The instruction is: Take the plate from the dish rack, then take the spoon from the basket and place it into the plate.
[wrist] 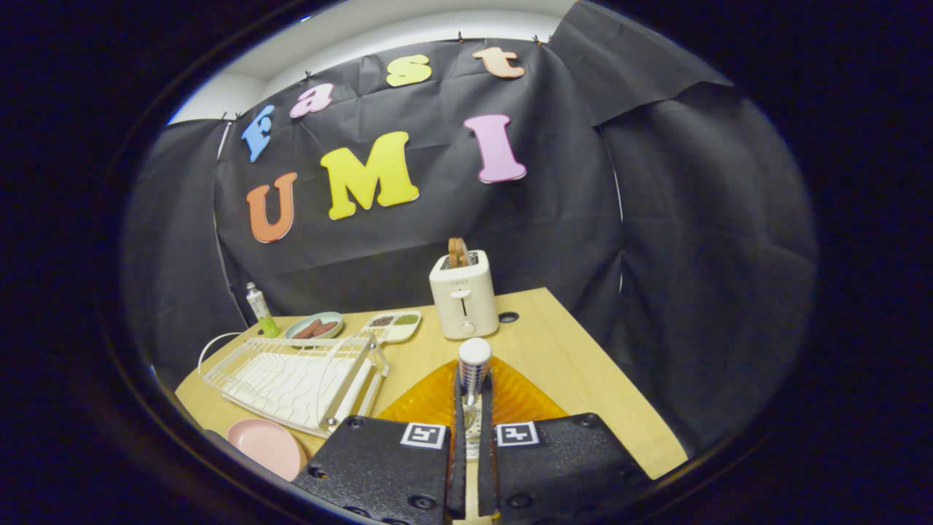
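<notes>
So the gripper (pixel 474 408) is nearly closed, with both fingers pinched on the spoon (pixel 474 368). The spoon stands upright between them, long axis running straight up, and its white rounded handle end pokes out above the fingertips. The striped part sits right in the pinch.

Right under and just ahead of the fingers there's an orange ribbed thing (pixel 517 397), which I take to be the basket. So my guess is the spoon has only just been lifted out of it.

The plate (pixel 266 445) is the pink one lying flat on the desk (pixel 583 357), off to the left of the gripper, just in front of the near corner of the white dish rack (pixel 291 379). The rack looks empty.

So the coming move is a swing left and down. With only 1 hand in play, there's nothing to choose there. The spoon probably has to tip from upright to lie in the plate.
</notes>
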{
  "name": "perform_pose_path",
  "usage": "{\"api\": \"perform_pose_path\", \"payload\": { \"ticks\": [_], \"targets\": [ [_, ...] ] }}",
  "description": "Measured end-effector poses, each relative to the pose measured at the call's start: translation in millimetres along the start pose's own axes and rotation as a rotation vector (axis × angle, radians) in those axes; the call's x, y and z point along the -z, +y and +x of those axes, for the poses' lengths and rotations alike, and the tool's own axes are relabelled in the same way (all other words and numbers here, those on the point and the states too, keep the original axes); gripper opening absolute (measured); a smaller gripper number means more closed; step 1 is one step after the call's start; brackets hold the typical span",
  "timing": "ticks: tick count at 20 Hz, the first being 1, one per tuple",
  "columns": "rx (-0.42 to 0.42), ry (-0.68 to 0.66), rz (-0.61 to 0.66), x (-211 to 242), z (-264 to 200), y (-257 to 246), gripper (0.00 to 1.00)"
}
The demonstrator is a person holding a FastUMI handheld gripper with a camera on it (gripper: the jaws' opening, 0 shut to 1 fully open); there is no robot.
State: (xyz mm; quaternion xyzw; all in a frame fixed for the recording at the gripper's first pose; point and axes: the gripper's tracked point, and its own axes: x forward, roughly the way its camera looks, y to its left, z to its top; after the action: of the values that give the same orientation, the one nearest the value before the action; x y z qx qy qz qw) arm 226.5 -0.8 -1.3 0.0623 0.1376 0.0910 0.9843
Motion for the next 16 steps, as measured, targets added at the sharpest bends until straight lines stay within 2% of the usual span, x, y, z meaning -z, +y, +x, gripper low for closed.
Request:
{"api": "perform_pose_path", "payload": {
  "ticks": [5, 10, 16],
  "targets": [
    [-0.024, -0.045, -0.062, -32.7, -55.4, 45.4, 0.12],
    [-0.091, 0.004, -0.158, -3.9, -97.0, 134.2, 0.12],
    [-0.213, 0.11, -0.219, 58.4, -104.1, 235.1, 0.12]
  ]
}}
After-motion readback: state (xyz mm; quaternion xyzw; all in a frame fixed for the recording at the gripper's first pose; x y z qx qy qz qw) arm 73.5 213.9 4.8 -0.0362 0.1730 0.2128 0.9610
